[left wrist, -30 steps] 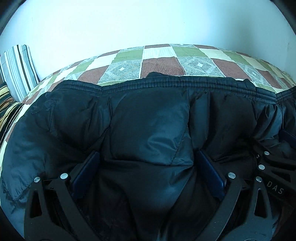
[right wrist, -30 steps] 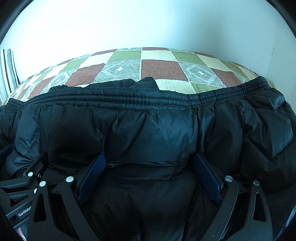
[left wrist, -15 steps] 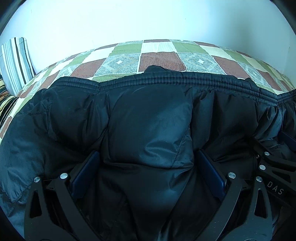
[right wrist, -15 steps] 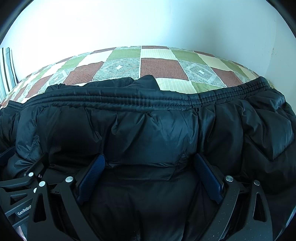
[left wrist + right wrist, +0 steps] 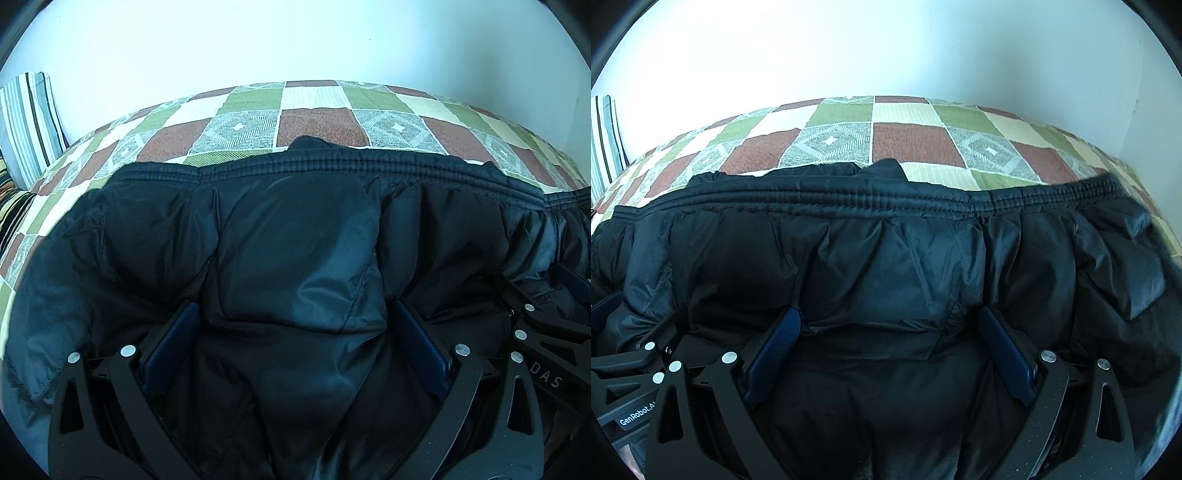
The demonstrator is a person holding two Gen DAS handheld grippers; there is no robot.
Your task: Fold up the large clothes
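Note:
A black padded jacket [image 5: 295,240] lies bunched over a bed and fills the lower half of both views. Its ribbed elastic hem [image 5: 369,166] runs across the top of the fold, and in the right wrist view the hem [image 5: 849,199] does the same. My left gripper [image 5: 294,308] is shut on a thick puff of the jacket, blue pads pressed into either side. My right gripper [image 5: 889,313] holds the jacket [image 5: 905,258] the same way, close beside the left one. What lies under the fold is hidden.
The bed's patchwork cover [image 5: 314,122] of green, brown and grey squares stretches beyond the hem to a white wall. A striped pillow [image 5: 29,122] leans at the far left, also visible as the pillow [image 5: 604,140] in the right wrist view. A wall corner stands at right.
Both grippers have carried the held fold slightly forward over the bed. In the left wrist view the striped pillow has slid toward the left edge. Grips are unchanged.

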